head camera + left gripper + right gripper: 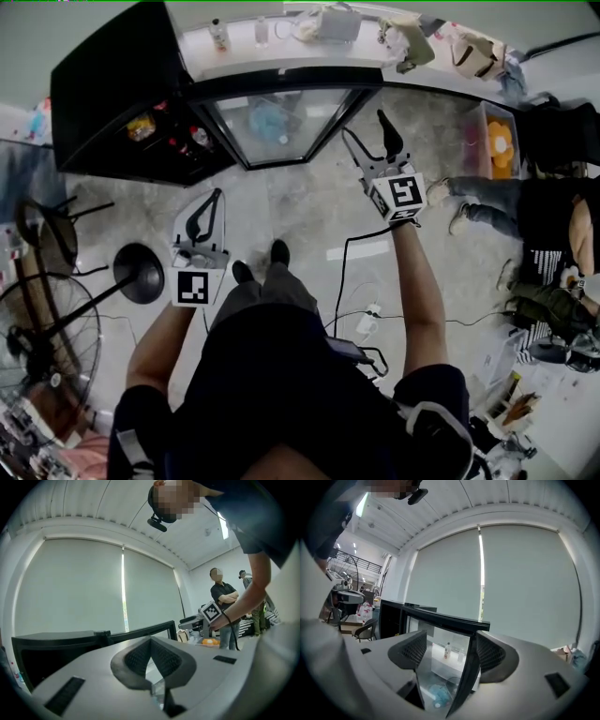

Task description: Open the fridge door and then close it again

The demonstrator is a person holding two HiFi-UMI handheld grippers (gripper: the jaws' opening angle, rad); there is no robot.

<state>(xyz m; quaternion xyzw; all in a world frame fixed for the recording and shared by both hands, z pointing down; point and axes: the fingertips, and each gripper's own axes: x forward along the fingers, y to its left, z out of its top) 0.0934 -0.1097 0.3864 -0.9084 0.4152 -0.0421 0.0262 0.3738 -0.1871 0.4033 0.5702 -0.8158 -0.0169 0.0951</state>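
My left gripper (pixel 151 641) is nearest to me, held low on my left and level, its jaws pressed together with nothing between them. My right gripper (pixel 450 644) is further forward at the fridge door (pixel 281 127), jaws spread wide. In the right gripper view the dark upright frame at the door's free edge stands between them, close to the right-hand jaw, and the pads do not press on it. I cannot tell whether that jaw touches the frame. The door itself is a glass pane in a black frame, swung well out from the fridge (pixel 103 84) and hinged on its left as I look down from the head view. The black cabinet stands open to my front left, with bottles (pixel 197 138) and a few coloured packs on its shelves. Through the glass I can see something pale blue (pixel 267 122) lying on the floor beyond the door. Behind the fridge and door runs a white counter (pixel 244 47) along the window, with two small bottles (pixel 218 35) standing upright on it and bags and clutter further along to the right. Pale roller blinds (pixel 525 583) cover the window above it. Off to my left is a floor fan (pixel 37 328). A seated person (pixel 553 216) is at the right edge.
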